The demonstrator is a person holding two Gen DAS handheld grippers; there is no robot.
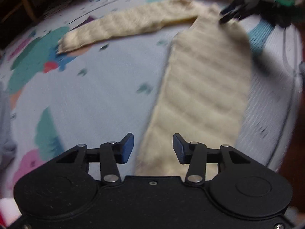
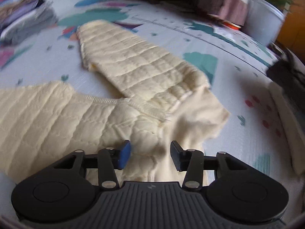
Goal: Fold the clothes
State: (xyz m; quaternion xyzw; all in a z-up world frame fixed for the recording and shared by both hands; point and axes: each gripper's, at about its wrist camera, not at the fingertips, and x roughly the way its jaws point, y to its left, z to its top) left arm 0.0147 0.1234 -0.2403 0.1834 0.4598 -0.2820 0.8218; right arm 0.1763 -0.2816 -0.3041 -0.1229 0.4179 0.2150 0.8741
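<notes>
A cream quilted sweater [image 1: 205, 87] lies flat on a patterned play mat [image 1: 99, 95], one sleeve [image 1: 122, 26] stretched out to the far left. My left gripper [image 1: 153, 147] is open above the sweater's near hem. In the right wrist view the sweater's body [image 2: 57, 110] lies at left and a sleeve [image 2: 137, 61] runs away from me. My right gripper [image 2: 150, 155] is open over the bunched shoulder and collar area [image 2: 192, 122], nothing between the pads. The right gripper also shows in the left wrist view [image 1: 228, 17] at the sweater's far end.
A pile of folded clothes [image 2: 24, 19] sits at the far left of the mat. A white tub [image 2: 265, 22] and hanging cloth [image 2: 228, 3] stand at the back right. Another cream garment [image 2: 286, 118] lies at the right edge, with a dark object [image 2: 286, 72] behind it.
</notes>
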